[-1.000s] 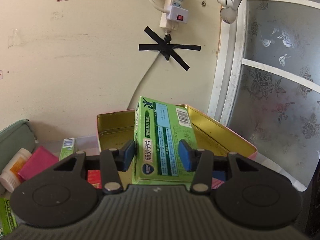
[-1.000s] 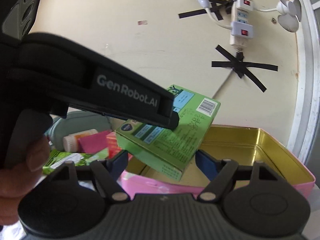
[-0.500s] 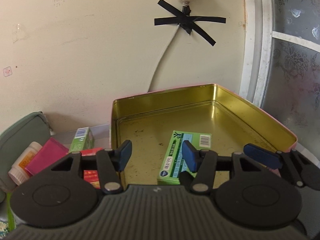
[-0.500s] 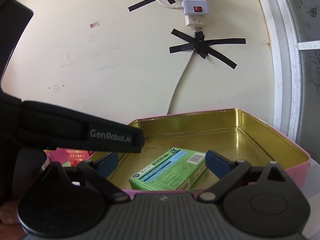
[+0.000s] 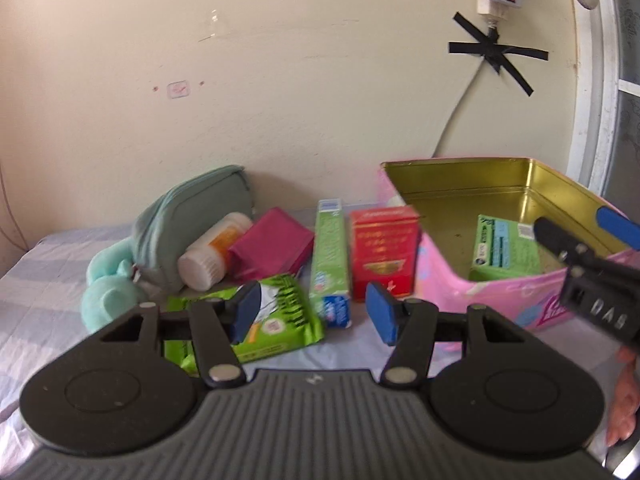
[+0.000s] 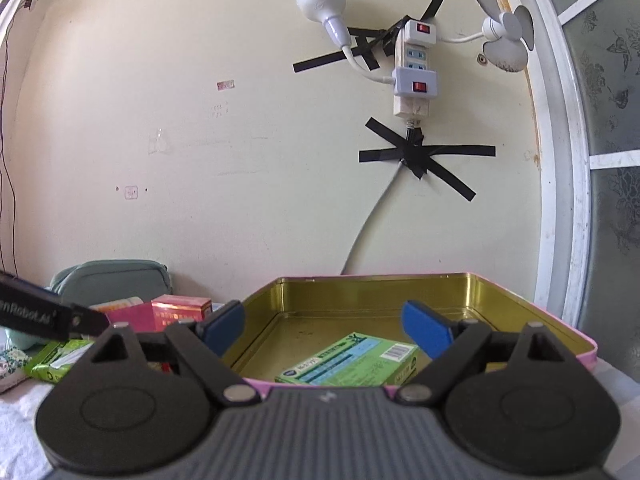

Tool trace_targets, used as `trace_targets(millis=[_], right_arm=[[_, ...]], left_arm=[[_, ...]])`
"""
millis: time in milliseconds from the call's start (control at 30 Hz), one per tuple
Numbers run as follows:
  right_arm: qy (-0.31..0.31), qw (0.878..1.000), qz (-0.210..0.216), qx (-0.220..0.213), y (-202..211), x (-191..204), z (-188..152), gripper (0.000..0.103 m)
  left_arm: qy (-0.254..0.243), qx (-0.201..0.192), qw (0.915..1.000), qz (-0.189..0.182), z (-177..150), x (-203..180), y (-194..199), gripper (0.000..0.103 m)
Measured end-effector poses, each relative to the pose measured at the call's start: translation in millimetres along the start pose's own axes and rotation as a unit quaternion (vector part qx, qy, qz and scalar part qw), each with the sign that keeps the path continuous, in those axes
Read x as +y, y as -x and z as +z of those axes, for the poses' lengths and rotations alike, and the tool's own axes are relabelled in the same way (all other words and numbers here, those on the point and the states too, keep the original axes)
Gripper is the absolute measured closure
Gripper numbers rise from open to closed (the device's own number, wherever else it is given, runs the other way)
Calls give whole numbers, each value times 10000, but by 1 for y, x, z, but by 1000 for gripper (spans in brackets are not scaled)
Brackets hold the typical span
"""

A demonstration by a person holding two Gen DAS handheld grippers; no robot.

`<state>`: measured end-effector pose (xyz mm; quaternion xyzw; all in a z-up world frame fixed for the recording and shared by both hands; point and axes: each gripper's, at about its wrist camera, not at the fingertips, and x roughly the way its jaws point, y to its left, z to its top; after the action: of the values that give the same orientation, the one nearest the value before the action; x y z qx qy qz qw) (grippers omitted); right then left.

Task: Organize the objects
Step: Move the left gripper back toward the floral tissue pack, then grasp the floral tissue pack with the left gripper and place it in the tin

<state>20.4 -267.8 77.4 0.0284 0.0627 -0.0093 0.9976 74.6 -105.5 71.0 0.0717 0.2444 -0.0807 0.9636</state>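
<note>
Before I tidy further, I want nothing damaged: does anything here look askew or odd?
Nothing looks damaged or spilled. The white bottle lies on its side against the grey-green pouch, and the green box lies flat but skewed to the walls of the tin.

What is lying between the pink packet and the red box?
In the left wrist view, a long green tube box lies between the pink packet and the red box.

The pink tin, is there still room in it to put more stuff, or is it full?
Lots of room. The pink tin holds only the green box near its front wall; its gold floor is bare behind and beside that. Left of the tin it is crowded: the red box, toothpaste box and green packet lie close together.
</note>
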Motion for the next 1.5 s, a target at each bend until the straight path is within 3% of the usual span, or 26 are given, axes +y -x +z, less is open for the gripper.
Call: trace_targets(millis=[167, 333, 467, 667, 1000, 1200, 1500], right_arm=[[-194, 9989, 424, -91, 24, 21, 12, 33], [184, 9906, 1278, 451, 28, 73, 10, 45], [628, 9718, 1985, 1106, 17, 125, -5, 46], [1019, 9455, 2506, 1813, -1, 182, -25, 48], [1560, 9143, 2772, 2507, -30, 241, -43, 38], [1526, 9106, 2835, 2592, -47, 257, -46, 27], [1435, 9091, 2862, 2666, -63, 273, -46, 24]], left_arm=[[255, 176, 9990, 313, -24, 43, 6, 43], [401, 245, 9970, 615, -45, 78, 10, 43], [573, 240, 9951, 764, -60, 110, 15, 43], [782, 343, 9916, 972, -74, 148, 15, 42], [1009, 429, 9886, 1033, -79, 186, 1, 36], [1128, 486, 9881, 931, -79, 200, -10, 34], [1304, 643, 9881, 494, -79, 212, -27, 28]])
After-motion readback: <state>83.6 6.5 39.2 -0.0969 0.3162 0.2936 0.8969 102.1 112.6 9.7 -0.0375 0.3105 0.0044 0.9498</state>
